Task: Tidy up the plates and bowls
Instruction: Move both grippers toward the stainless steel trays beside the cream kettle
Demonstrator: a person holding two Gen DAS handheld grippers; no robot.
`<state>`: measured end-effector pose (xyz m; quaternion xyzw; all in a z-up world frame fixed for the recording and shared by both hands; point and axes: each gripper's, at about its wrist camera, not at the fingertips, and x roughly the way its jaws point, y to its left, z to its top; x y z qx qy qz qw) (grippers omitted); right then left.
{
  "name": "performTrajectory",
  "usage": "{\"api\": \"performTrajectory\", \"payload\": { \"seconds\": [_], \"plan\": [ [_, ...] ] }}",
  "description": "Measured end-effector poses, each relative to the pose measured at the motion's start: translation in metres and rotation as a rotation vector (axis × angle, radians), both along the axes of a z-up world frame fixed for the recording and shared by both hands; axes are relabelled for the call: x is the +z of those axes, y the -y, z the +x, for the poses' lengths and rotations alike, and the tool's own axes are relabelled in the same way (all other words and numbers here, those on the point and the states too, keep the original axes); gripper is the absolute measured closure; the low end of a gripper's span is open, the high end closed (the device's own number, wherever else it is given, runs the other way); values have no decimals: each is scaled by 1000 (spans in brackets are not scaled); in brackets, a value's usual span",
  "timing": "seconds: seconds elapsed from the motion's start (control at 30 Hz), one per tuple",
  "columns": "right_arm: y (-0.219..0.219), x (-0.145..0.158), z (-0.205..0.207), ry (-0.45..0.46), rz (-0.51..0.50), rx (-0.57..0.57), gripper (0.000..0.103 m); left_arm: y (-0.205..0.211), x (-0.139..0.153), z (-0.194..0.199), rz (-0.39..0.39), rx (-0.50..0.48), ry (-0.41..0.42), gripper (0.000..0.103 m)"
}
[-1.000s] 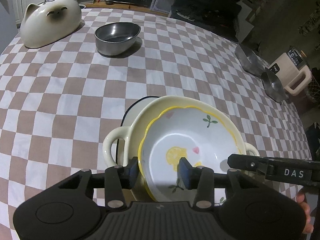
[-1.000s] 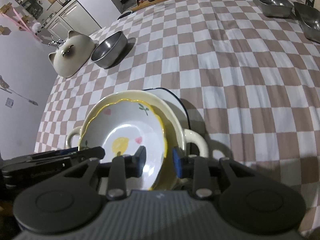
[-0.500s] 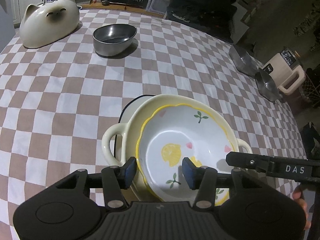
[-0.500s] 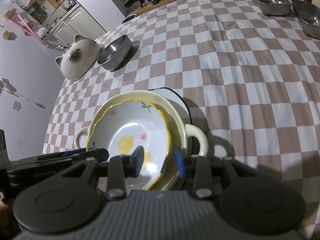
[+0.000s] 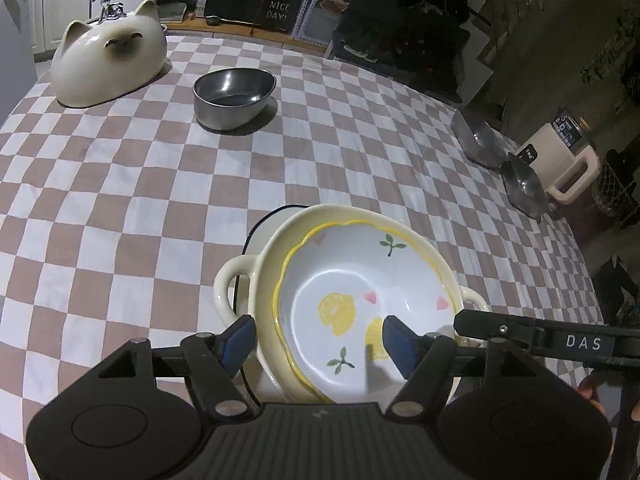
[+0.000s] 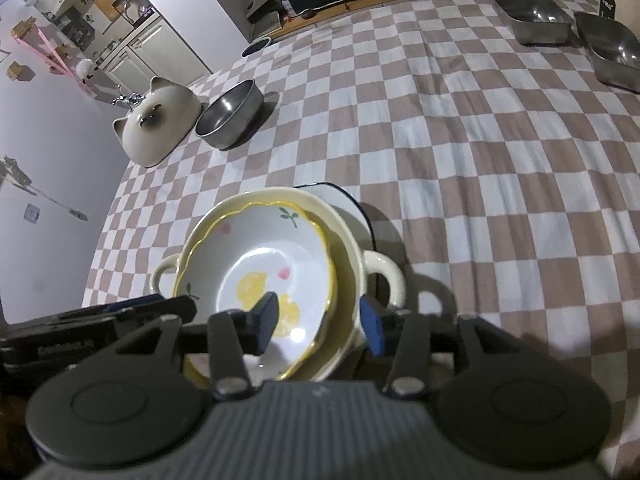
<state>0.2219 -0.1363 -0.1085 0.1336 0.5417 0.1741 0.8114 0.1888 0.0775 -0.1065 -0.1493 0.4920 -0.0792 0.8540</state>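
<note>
Left gripper [image 5: 318, 338] opening, pads clear of the lemon bowl [image 5: 362, 304] rim between them. Right gripper [image 6: 320, 320] likewise opening, straddling the opposite rim. Bowl nested in cream two-handled dish [image 5: 236, 284] near counter [image 5: 140, 184] front edge. Steel bowl [image 5: 234, 98] toward far-left corner.

left gripper [image 5: 320, 340] opening, right gripper [image 6: 320, 322] opening

We see a checkered table [image 5: 120, 184]. On it lie a plate [image 6: 352, 216] under stacked bowls, a steel bowl [image 5: 234, 98], a cat-shaped dish [image 5: 110, 64], and two steel trays [image 6: 530, 16] at the far edge.
</note>
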Motion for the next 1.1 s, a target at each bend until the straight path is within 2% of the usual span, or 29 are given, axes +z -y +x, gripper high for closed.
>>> {"api": "performTrajectory", "payload": {
  "seconds": [0.13,0.17,0.2,0.23,0.27,0.3,0.4,0.5,0.63,0.8,0.97,1.1],
  "plan": [
    [0,8,-1,36,7,10,42,-2,6,-1,5,10,20,21],
    [0,11,-2,51,12,16,39,-3,8,-1,4,15,29,14],
    [1,16,-3,73,20,25,34,-4,10,-1,2,23,40,6],
    [1,21,-3,92,27,32,30,-5,12,-1,0,34,53,3],
    [2,26,-3,113,32,39,21,-5,14,-1,0,43,66,0],
    [3,31,-3,135,38,43,11,-4,17,0,5,48,80,0],
    [12,45,-2,220,50,28,1,4,26,5,15,53,132,0],
    [29,55,5,273,37,-31,1,21,34,16,1,15,169,0],
    [61,65,20,300,36,-160,0,55,43,36,-2,-44,221,0],
    [123,71,40,318,51,-401,0,100,48,72,-26,-115,257,0],
    [175,57,59,269,58,-649,0,146,43,119,-102,-176,250,0],
    [212,42,79,203,53,-799,1,183,37,151,-167,-222,252,0]
  ]
}}
